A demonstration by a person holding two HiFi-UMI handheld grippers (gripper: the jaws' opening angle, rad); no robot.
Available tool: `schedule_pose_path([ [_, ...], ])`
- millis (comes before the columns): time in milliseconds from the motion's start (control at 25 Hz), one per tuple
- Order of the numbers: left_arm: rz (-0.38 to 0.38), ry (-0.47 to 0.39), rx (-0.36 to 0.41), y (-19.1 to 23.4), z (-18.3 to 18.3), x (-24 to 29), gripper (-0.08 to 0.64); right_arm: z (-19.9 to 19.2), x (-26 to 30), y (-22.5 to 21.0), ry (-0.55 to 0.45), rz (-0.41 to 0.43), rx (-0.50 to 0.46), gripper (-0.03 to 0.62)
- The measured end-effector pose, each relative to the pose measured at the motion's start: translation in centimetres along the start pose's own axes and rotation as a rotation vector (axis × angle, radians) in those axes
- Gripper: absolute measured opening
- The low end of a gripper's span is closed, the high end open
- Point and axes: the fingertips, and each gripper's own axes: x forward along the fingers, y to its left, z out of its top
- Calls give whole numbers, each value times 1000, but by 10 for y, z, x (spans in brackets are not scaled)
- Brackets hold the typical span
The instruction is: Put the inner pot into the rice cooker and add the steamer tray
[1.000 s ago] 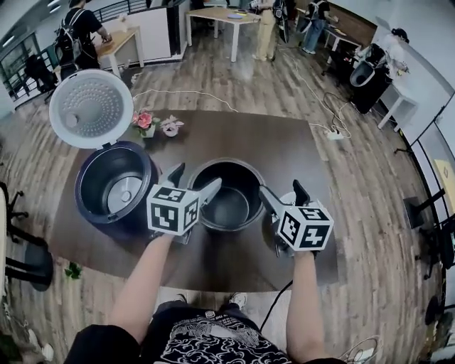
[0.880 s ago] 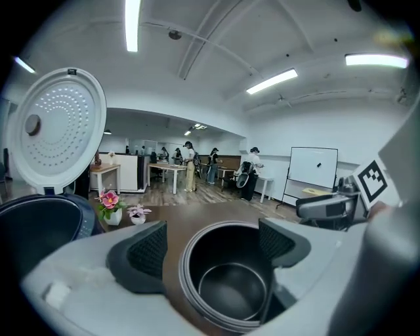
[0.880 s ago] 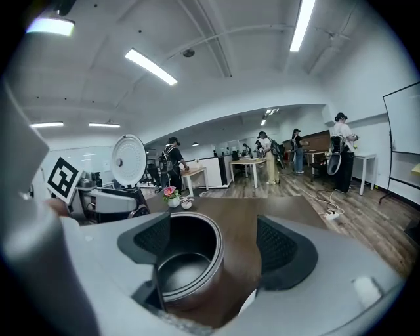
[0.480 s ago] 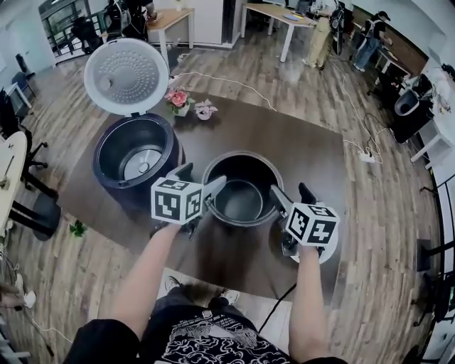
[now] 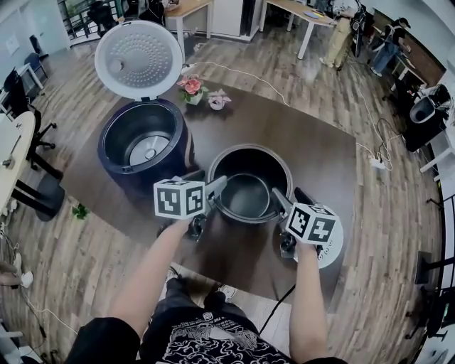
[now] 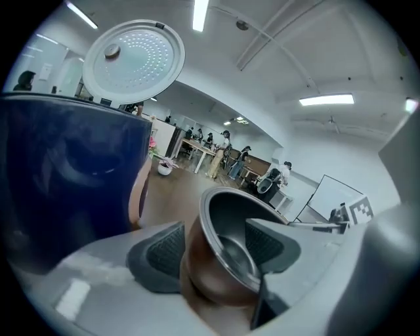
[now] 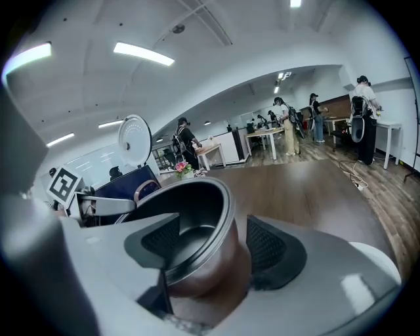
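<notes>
Table: carries everything, with desks and people well behind it.
Rice cooker: on the table's left part, its lid standing up at the far side.
Inner pot: on the table just right of the cooker.
Flower pots: two, at the far edge, behind cooker and pot.
Steamer tray: flat at the near right corner, partly under the right gripper.
Left gripper: astride the pot's near-left wall, jaws apart.
Right gripper: astride the near-right wall, jaws apart.
</notes>
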Motion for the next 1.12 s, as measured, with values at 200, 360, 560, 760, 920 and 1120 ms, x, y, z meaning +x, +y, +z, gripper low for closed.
schedule_pose_path([
  [200, -8, 5, -62, -3, -4, 3, 219, -5, 3, 0, 26, 13, 22, 276],
  [360, 21, 38, -143, 2, -13, 3, 155, -4, 5, 1, 32, 18, 52, 258],
  [560, 36, 55, -187, 3, -12, 4, 143, -6, 9, 0, 81, -10, 45, 214],
  [760, 41, 59, -171, 2, -12, 3, 132, -13, 11, -6, 114, -58, 53, 142],
  [920, 32, 35, -160, 1, -10, -2, 110, -8, 7, -6, 93, -65, 74, 132],
  [1120, -5, -41, -160, -5, 16, -19, 106, 27, 0, 9, 21, -50, 22, 118],
])
